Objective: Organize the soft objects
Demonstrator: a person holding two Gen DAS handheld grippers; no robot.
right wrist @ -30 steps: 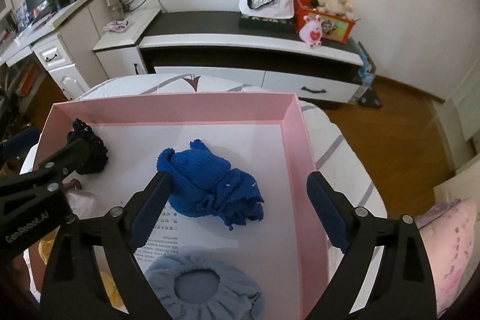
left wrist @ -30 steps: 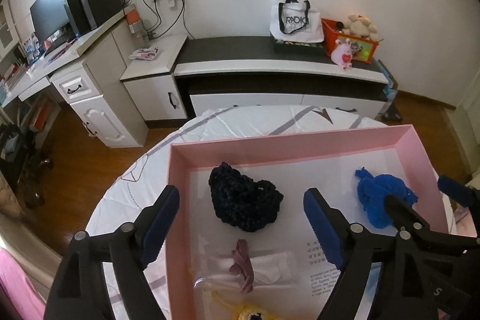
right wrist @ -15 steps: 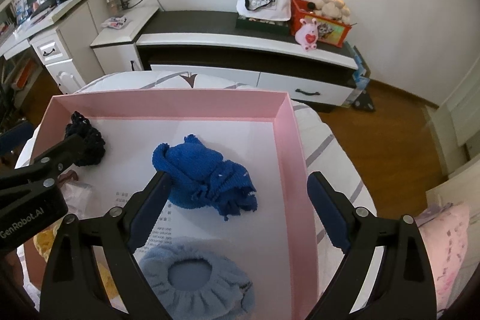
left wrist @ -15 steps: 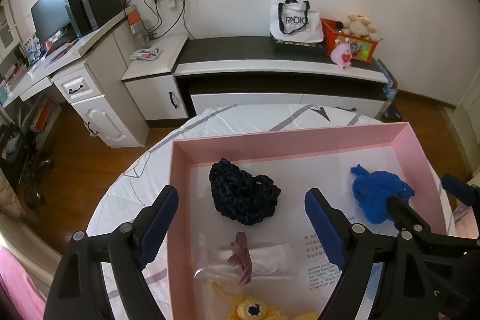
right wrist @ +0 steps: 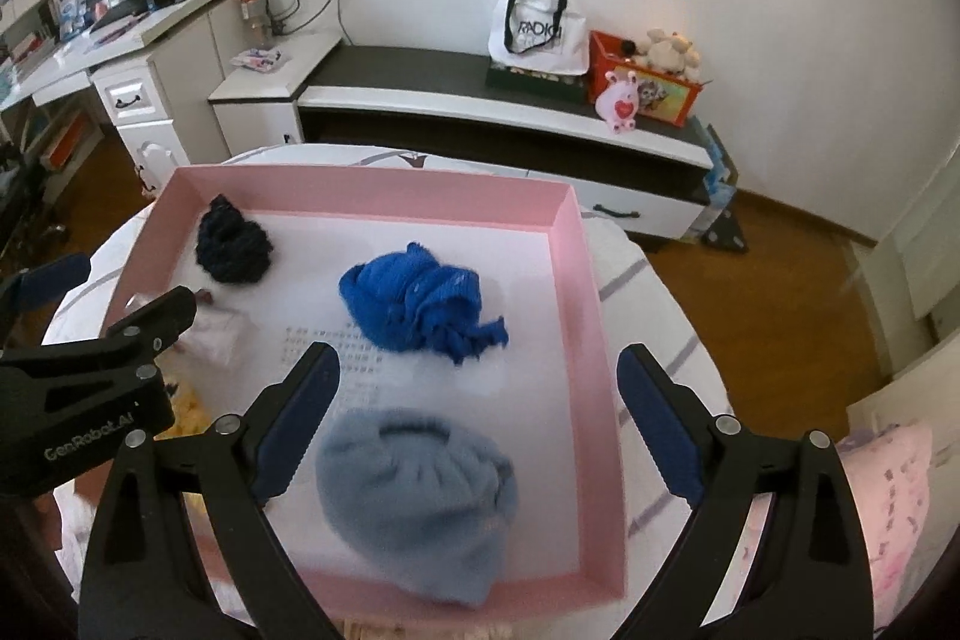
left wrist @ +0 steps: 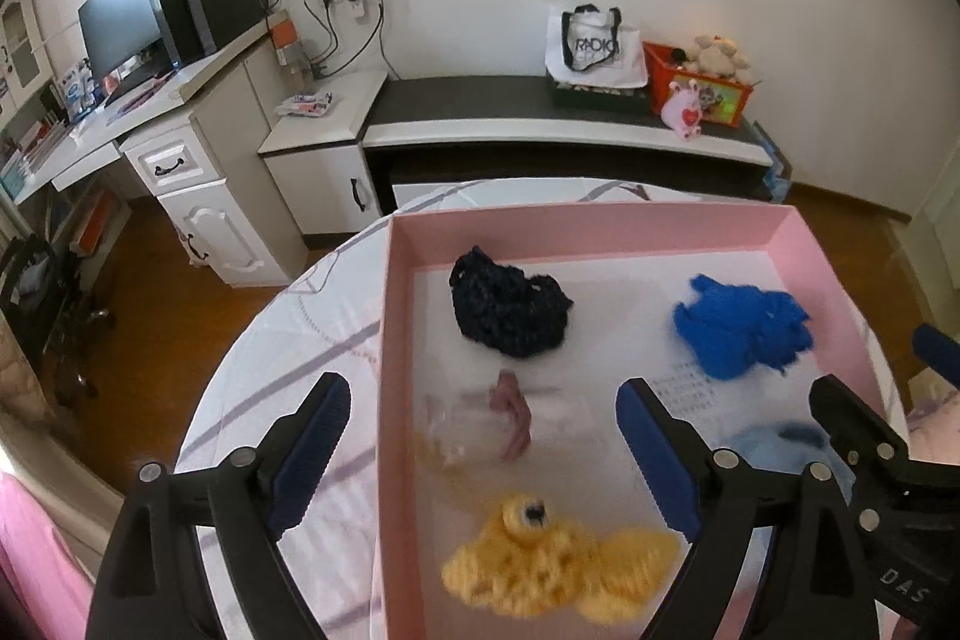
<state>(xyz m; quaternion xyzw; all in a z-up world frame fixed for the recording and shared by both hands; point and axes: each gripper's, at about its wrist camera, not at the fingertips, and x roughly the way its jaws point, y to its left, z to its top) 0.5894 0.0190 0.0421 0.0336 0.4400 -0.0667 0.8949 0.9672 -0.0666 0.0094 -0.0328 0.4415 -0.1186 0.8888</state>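
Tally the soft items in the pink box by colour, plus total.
Dark navy knit: 1
Bright blue knit: 1
Light blue fleece piece: 1
Yellow knit toy: 1
Mauve tie on clear packet: 1
Total: 5, all inside the pink box.

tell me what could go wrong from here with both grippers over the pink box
The left gripper straddles the pink box wall, so lowering it could hit or tip the rim. The right gripper hangs open close beside it, so the two might collide. The light blue hat looks to overlap the near rim and might slide out.
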